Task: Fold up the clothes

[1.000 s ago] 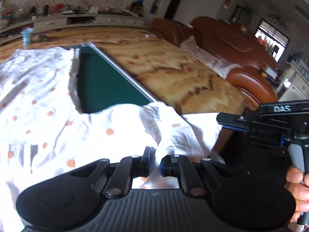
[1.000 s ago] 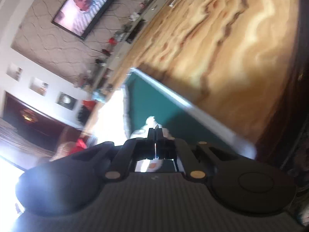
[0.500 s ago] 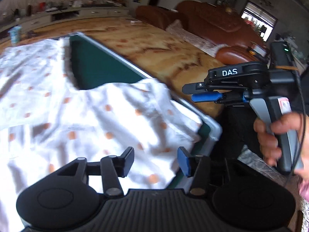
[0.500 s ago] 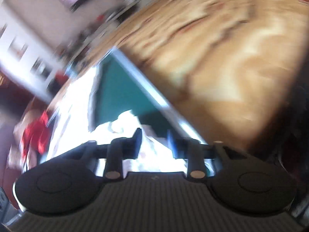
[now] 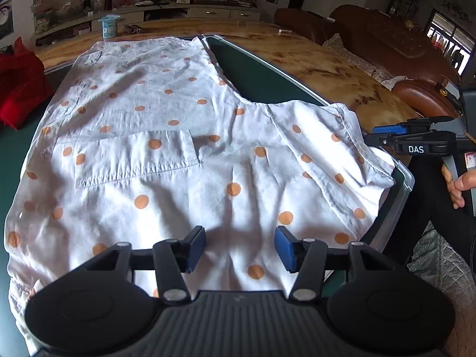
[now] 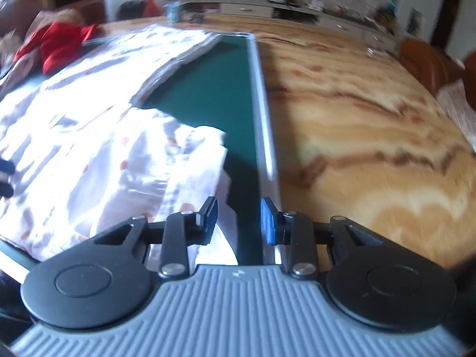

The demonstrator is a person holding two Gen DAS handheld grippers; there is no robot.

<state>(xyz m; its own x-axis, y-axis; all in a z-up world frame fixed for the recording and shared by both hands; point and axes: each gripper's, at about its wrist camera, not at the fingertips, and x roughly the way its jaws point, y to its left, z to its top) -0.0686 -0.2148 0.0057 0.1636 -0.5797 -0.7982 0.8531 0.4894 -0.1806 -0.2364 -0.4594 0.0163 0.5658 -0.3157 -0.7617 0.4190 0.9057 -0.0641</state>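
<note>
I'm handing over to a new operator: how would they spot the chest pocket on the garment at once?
Find the green mat on the marbled table; the white shirt with orange dots lies spread over it. Near the shirt's middle is the pocket, a stitched rectangular patch, the only raised, hemmed panel on the flat cloth.

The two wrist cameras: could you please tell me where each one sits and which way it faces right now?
Left wrist: on the left gripper, angled down over the spotted white shirt on the green mat; its own open fingers show, plus the right gripper and the hand holding it.
Right wrist: on the right gripper, angled down at the shirt's edge, the mat's metal rim and the wooden table; only its open fingers show.
Shared: shirt, mat, table, red cloth.
</note>
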